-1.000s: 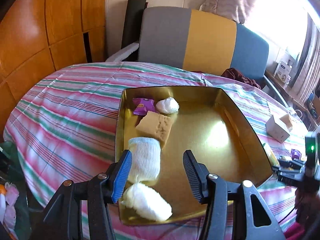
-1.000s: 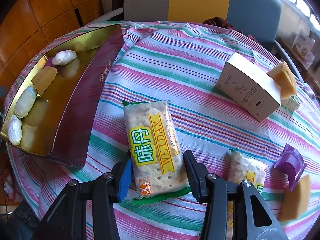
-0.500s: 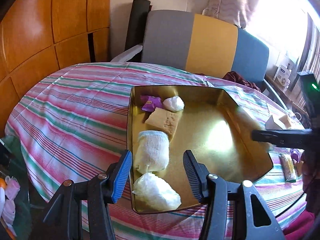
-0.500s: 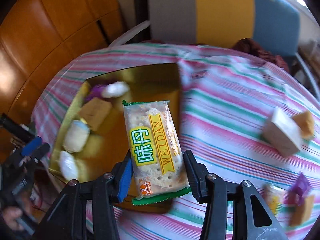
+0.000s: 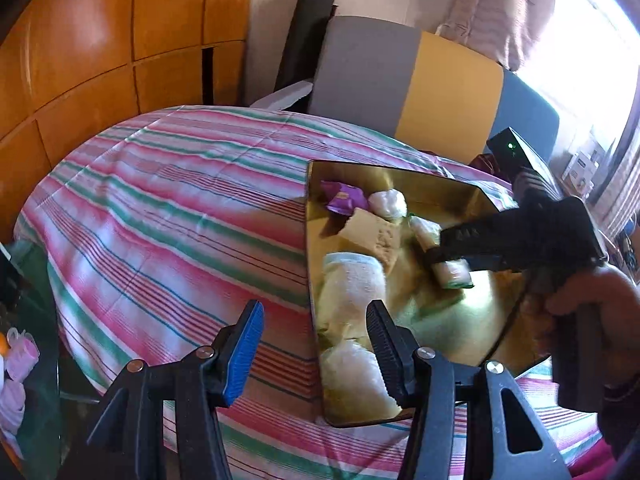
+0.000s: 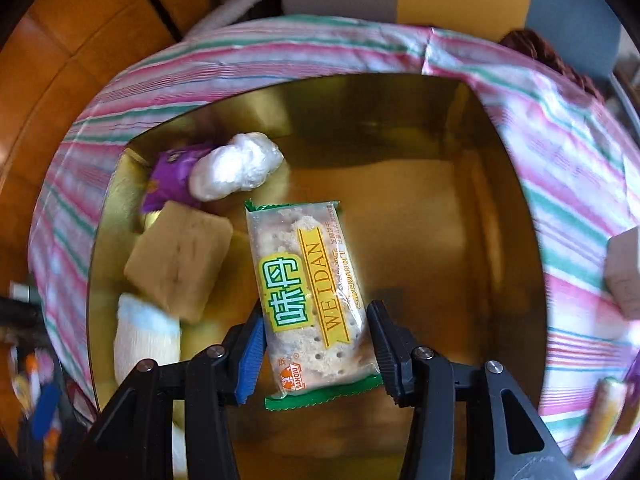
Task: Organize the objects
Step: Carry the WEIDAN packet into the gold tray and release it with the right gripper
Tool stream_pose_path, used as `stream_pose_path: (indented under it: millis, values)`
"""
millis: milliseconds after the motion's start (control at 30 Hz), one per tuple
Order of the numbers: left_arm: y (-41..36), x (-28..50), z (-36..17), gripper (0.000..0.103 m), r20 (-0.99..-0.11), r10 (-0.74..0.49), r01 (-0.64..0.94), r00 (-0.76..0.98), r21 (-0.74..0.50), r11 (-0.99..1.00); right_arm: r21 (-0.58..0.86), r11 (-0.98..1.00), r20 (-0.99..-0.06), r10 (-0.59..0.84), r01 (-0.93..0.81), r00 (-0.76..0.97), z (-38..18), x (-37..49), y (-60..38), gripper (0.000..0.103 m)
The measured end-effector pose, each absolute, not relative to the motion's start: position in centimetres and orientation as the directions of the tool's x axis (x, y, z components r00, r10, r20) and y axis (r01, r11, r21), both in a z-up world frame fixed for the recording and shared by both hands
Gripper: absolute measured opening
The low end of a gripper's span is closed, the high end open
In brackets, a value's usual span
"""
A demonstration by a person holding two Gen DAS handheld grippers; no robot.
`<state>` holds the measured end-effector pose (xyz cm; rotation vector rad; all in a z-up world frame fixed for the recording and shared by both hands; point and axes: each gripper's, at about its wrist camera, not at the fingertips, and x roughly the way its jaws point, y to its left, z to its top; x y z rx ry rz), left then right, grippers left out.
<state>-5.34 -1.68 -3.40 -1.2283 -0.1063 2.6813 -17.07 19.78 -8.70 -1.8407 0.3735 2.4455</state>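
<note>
My right gripper point(image 6: 316, 344) is shut on a Weidan cracker packet point(image 6: 310, 280) and holds it over the inside of the gold tray point(image 6: 440, 208). In the left wrist view the right gripper point(image 5: 448, 256) reaches in from the right with the packet point(image 5: 454, 274). The tray point(image 5: 472, 320) holds a purple wrapper point(image 6: 170, 174), a white wrapped ball point(image 6: 236, 170), a tan cake block point(image 6: 178, 262) and a white roll point(image 6: 144, 332). My left gripper point(image 5: 316, 344) is open and empty at the tray's near left edge.
The tray lies on a round table with a striped cloth point(image 5: 168, 216). A chair point(image 5: 400, 92) stands behind it. A white box point(image 6: 624, 276) and more snacks point(image 6: 600, 416) lie on the cloth to the right of the tray. Wooden panels point(image 5: 100, 48) are at left.
My right gripper has carried the cracker packet from the cloth to above the tray's inside. My left gripper has drawn back to the left, off the white roll.
</note>
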Motion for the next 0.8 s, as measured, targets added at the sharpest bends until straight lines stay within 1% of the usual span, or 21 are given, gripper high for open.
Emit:
stream_pose_path:
  millis: [67, 100, 167, 200, 233, 400, 533, 667, 800]
  values:
    - [-2.1, -5.4, -3.5, 0.054, -0.744, 0.203, -0.134, -0.636, -0.152, -0.979, 0.201, -0.958, -0.942, -0.131, -0.205, -0.310, -8.8, -17.8, 19.3, 0.054]
    - [-2.2, -5.4, -3.5, 0.054, -0.744, 0.203, -0.130, -0.637, -0.156, -0.979, 0.252, -0.944, -0.932, -0.177, -0.213, -0.316, -8.8, -18.1, 19.2, 0.058]
    - [-2.5, -5.5, -3.5, 0.054, -0.742, 0.202, -0.125, -0.639, -0.159, -0.979, 0.358, -0.910, -0.901, -0.278, -0.210, -0.332, -8.8, -18.2, 18.9, 0.061]
    - [-2.5, -5.4, -3.5, 0.054, -0.741, 0.202, -0.124, -0.640, -0.160, -0.979, 0.378, -0.905, -0.892, -0.299, -0.196, -0.340, -8.8, -18.2, 18.7, 0.066]
    - [-2.5, -5.4, -3.5, 0.054, -0.741, 0.202, -0.123, -0.641, -0.160, -0.979, 0.387, -0.905, -0.885, -0.309, -0.180, -0.348, -8.6, -18.0, 18.4, 0.067]
    - [-2.4, -5.1, -3.2, 0.054, -0.735, 0.199, -0.123, -0.649, -0.156, -0.980, 0.379, -0.918, -0.871, -0.313, -0.113, -0.378, -7.7, -16.7, 18.0, 0.068]
    - [-2.1, -4.7, -2.7, 0.054, -0.727, 0.196, -0.130, -0.658, -0.148, -0.981, 0.350, -0.933, -0.860, -0.287, -0.079, -0.421, -6.8, -14.9, 18.6, 0.076]
    - [-1.6, -4.2, -2.4, 0.054, -0.722, 0.204, -0.146, -0.661, -0.143, -0.979, 0.301, -0.953, -0.856, -0.251, -0.042, -0.452, -6.0, -13.2, 19.3, 0.078]
    - [-1.0, -3.6, -1.9, 0.054, -0.714, 0.203, -0.162, -0.670, -0.126, -0.979, 0.240, -0.971, -0.832, -0.205, -0.001, -0.516, -4.7, -10.6, 20.3, 0.080]
